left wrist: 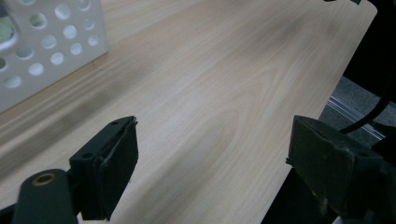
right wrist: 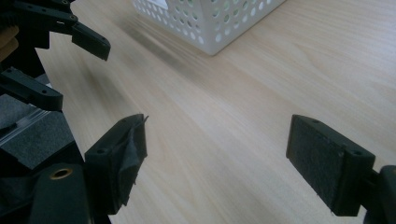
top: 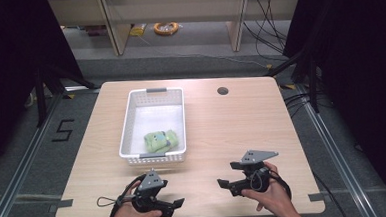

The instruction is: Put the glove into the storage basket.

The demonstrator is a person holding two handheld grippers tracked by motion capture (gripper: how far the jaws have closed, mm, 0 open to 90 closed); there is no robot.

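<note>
Green bundle (top: 160, 140) blurred inside perforated white plastic basket (top: 126, 126), pale wood-grain table (top: 222, 132), left gripper (top: 175, 205) and right gripper (top: 225, 176) held with padded black jaws apart, nothing gripped.

I'm working in a lab: my table (top: 231, 121) sits on grey carpet between black curtains (top: 358, 55) at 3 and 9 o'clock, cables (top: 271, 19) trailing at 1 o'clock, tape marks (top: 62, 130) on the floor at 9, bare shelving (top: 176, 14) at 12.
</note>
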